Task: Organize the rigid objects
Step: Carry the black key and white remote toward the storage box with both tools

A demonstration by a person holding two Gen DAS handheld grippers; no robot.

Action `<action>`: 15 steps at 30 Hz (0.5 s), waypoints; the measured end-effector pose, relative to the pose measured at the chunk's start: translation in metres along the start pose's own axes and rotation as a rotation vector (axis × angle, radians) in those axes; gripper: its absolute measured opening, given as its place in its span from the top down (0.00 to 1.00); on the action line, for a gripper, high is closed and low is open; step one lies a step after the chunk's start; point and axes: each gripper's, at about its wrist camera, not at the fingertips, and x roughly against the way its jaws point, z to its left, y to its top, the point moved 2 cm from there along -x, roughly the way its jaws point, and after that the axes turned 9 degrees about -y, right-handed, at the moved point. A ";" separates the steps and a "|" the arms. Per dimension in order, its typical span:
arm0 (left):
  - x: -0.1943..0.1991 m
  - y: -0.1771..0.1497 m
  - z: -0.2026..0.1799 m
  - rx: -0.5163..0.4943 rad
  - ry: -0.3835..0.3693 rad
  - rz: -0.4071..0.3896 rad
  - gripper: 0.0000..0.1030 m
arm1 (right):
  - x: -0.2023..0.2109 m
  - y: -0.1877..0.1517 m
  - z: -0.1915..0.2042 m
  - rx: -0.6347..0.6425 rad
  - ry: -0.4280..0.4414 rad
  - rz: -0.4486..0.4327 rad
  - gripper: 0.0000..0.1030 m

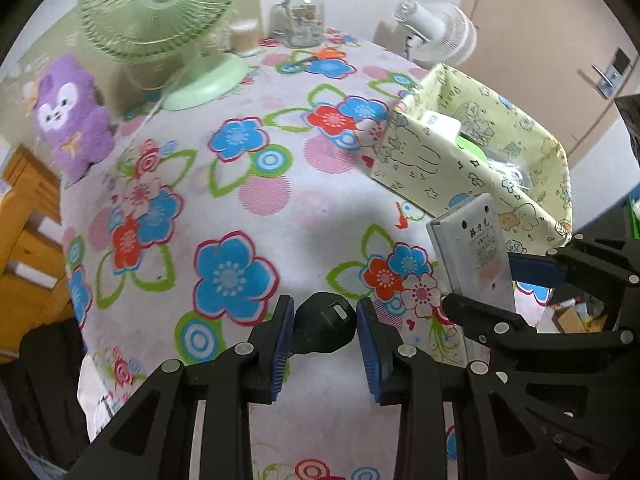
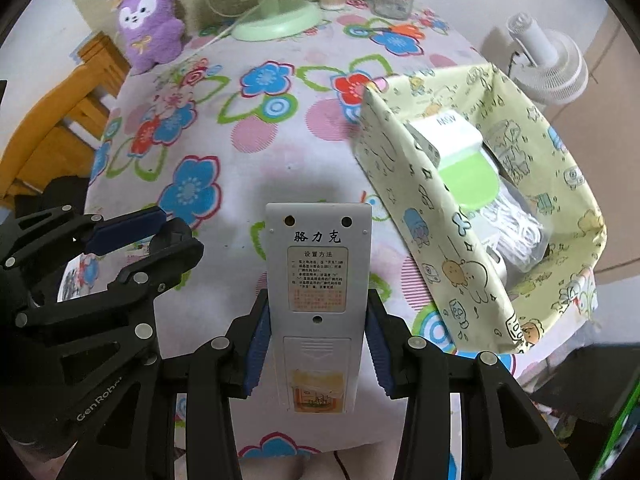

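My left gripper [image 1: 325, 330] is shut on a small black plastic piece [image 1: 324, 324] with a rectangular slot, held above the flowered tablecloth [image 1: 240, 184]. Between the blue pads of my shut right gripper [image 2: 318, 344] stands a grey remote control [image 2: 318, 280], back label facing the camera. In the left wrist view the remote [image 1: 474, 252] and right gripper [image 1: 492, 284] show at the right, close beside a yellow-green fabric box [image 1: 404, 152]. That box [image 2: 420, 208] lies to the remote's right and holds a white-and-green item [image 2: 460, 152] and a clear bag [image 2: 516, 228]. The left gripper [image 2: 160, 232] shows at the left.
At the table's far side stand a green desk fan [image 1: 160, 20], a purple plush toy [image 1: 72, 116], a glass jar with a green lid [image 1: 302, 16] and a small round container [image 1: 244, 34]. A white fan [image 1: 436, 32] stands behind the box. A wooden chair [image 1: 28, 232] is on the left.
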 end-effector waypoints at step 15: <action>0.043 -0.012 0.006 0.122 0.078 -0.108 0.69 | 0.034 0.007 0.014 0.088 0.039 -0.107 0.54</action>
